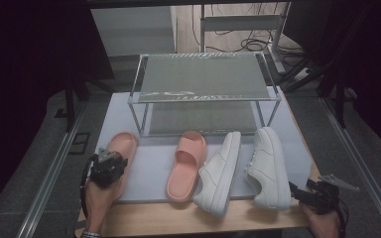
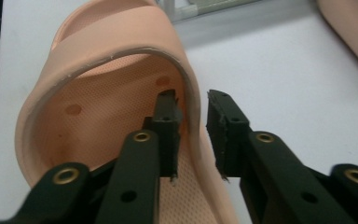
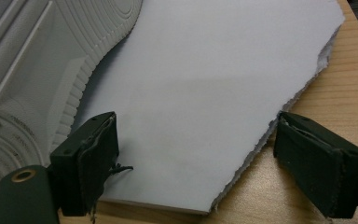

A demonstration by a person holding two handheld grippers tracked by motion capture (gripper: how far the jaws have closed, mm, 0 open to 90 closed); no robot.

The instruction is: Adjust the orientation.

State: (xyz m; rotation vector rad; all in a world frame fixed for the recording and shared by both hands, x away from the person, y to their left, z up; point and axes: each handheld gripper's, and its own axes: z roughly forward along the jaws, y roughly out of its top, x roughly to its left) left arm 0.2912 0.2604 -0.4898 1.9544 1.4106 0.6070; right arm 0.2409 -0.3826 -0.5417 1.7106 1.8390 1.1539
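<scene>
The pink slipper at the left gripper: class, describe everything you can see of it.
The pink slipper is a one-piece slide that looks like soft matte foam, with a broad strap over an open toe and a dotted footbed with two round marks. It lies sole down on the white sheet, toe towards the shelf rack, leftmost of the four shoes. The left gripper straddles the strap's side edge, one jaw inside, one outside; the inner pad touches it, the outer stands slightly off.
</scene>
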